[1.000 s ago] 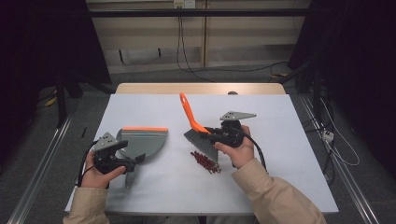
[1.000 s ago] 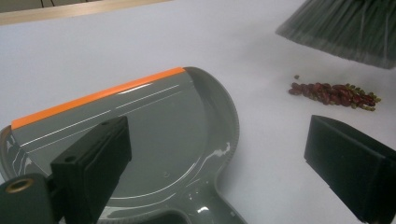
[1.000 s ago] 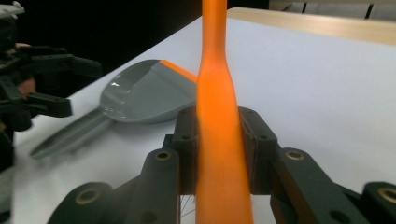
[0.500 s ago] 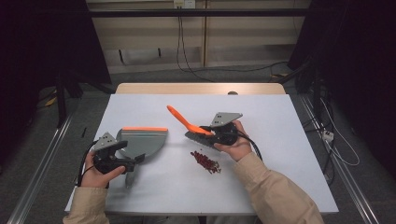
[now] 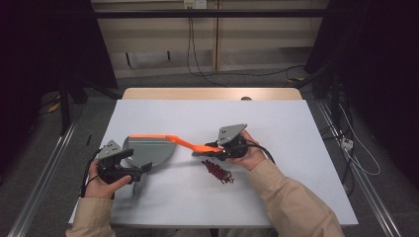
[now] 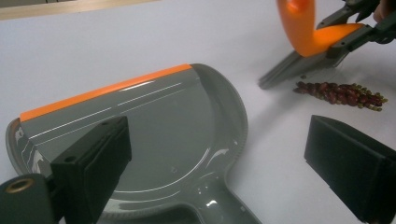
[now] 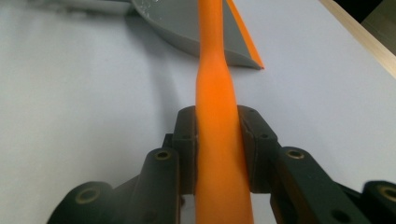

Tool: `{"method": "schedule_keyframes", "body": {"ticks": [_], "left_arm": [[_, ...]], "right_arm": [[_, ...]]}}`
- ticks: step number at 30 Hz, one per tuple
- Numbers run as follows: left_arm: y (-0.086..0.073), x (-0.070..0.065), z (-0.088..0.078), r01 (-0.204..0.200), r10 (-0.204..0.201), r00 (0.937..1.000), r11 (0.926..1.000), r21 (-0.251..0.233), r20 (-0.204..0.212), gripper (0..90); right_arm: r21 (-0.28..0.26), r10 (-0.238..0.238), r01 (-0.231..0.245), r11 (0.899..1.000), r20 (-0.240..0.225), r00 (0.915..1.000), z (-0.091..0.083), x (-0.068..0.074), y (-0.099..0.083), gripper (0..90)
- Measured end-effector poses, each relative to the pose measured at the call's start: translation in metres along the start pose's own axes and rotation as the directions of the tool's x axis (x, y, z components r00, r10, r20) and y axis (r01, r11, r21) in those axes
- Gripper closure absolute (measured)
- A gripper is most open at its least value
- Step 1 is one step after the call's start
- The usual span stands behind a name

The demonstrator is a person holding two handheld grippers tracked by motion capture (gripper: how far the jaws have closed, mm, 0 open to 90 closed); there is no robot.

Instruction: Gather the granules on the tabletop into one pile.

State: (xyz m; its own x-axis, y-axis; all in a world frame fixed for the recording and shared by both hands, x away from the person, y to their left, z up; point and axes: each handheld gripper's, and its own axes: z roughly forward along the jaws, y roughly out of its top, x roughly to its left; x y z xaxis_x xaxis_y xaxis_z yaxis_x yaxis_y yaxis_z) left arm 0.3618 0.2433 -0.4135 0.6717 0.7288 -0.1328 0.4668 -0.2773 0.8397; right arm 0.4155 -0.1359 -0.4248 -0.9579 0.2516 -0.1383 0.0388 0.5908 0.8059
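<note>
A grey dustpan (image 5: 148, 150) with an orange lip lies flat on the white table (image 5: 296, 128), also seen in the left gripper view as the dustpan (image 6: 177, 130). My left gripper (image 5: 140, 171) hovers over its handle end, open, with the pan's neck between the wide-apart jaws (image 6: 219, 140). My right gripper (image 5: 211, 148) is shut on the orange handle of a small brush (image 5: 180, 141), clamped from both sides (image 7: 218, 135). The handle (image 7: 212, 79) points toward the dustpan. The grey bristles (image 6: 289, 70) rest by a small pile of dark red bits (image 5: 218, 172).
The table's wooden far edge (image 5: 207, 94) runs along the back. Beyond the table lie floor cables (image 5: 197, 54) and dark stands. Bare white tabletop stretches to the right of the right hand and behind the dustpan.
The brush handle, upright a second ago, has tipped left and down until it lies nearly level over the dustpan's rim. The right hand sank with it. The left hand stayed put.
</note>
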Motion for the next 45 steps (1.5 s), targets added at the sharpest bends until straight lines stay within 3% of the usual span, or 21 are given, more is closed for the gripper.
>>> {"method": "schedule_keyframes", "body": {"ticks": [9,15,25,31,35,38,43,45], "left_arm": [[0.001,-0.001,0.000,-0.002,0.002,1.0000,1.0000,-0.008,0.001,7.3],[0.001,-0.002,0.000,-0.005,0.005,1.0000,1.0000,-0.005,0.001,7.3],[0.001,-0.003,-0.001,-0.004,0.004,1.0000,1.0000,-0.006,0.000,7.3],[0.001,-0.003,-0.001,-0.006,0.006,1.0000,1.0000,-0.005,-0.002,7.2],[0.001,-0.003,0.000,-0.006,0.006,1.0000,1.0000,-0.003,-0.002,7.3],[0.001,-0.003,0.000,-0.007,0.007,1.0000,1.0000,-0.003,0.000,7.2],[0.001,-0.003,0.000,-0.005,0.005,1.0000,1.0000,-0.001,-0.001,7.2],[0.001,-0.003,0.000,-0.006,0.006,1.0000,1.0000,0.000,-0.001,7.2]], "right_arm": [[0.033,-0.046,0.048,0.998,-0.051,0.9976,-0.012,0.018,0.001,71.6],[0.030,-0.051,0.053,0.998,-0.068,0.9964,-0.018,0.025,-0.001,71.6],[0.027,-0.064,0.066,0.997,-0.060,0.9961,-0.023,0.032,-0.002,71.6],[0.013,-0.044,0.045,0.999,-0.061,0.9972,-0.024,0.032,-0.002,71.6],[-0.004,-0.038,0.038,0.999,-0.033,0.9987,-0.026,0.032,0.000,71.6],[-0.032,-0.011,0.011,0.999,-0.017,0.9998,-0.030,0.028,0.001,71.6],[-0.041,0.074,-0.073,0.996,0.019,0.9971,-0.035,0.027,0.004,71.6],[-0.041,0.078,-0.077,0.996,0.030,0.9965,-0.035,0.027,0.005,71.6]]}}
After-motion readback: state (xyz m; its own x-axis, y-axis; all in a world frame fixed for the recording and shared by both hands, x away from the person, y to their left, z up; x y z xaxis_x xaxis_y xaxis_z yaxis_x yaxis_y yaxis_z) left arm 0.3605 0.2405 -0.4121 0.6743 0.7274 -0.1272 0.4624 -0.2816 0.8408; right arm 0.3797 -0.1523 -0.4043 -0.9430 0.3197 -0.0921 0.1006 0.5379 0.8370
